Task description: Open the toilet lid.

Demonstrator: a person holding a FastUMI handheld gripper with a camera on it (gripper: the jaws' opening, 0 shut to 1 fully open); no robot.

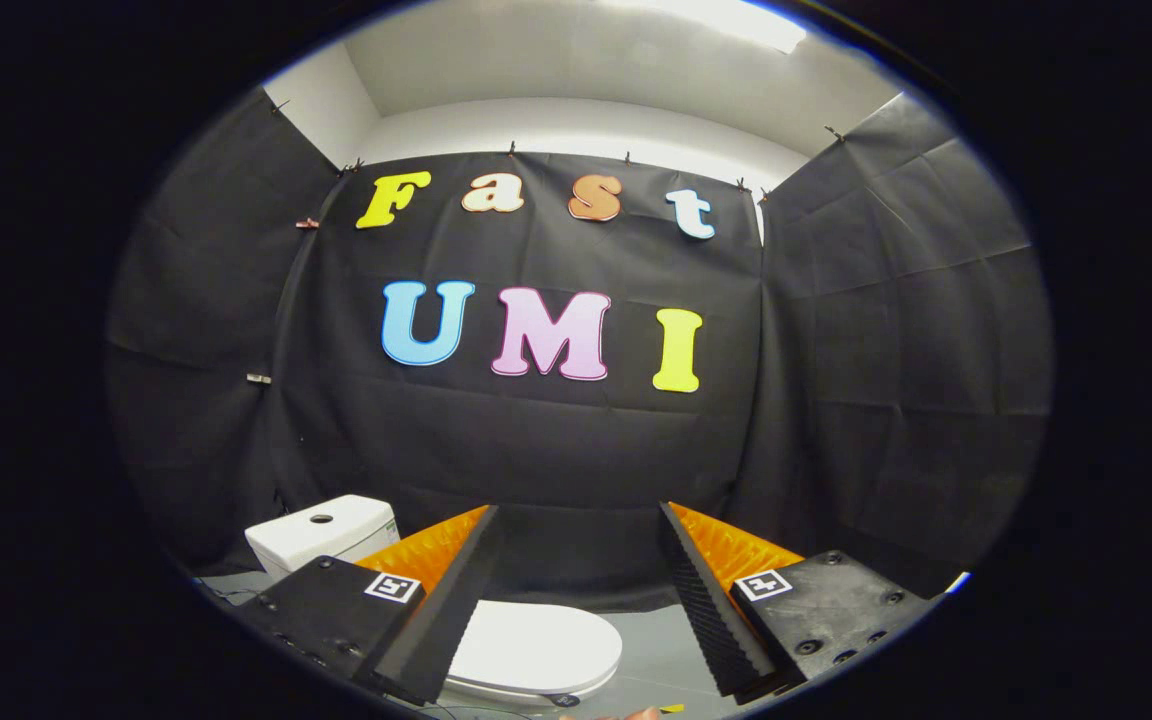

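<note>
1. Tongs (576,600) stand wide open, holding nothing, above the closed toilet lid (536,648), which lies low between the fingers.
2. Descend, hook the lid's front edge, then lift toward the tank (321,532).

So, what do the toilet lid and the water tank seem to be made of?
The toilet lid, lying closed between the open jaws of the gripper, looks like smooth white plastic with a soft sheen, though glazed ceramic is possible. The water tank, beyond the left finger, looks like glossy white ceramic or plastic; its rounded edges catch light.
</note>
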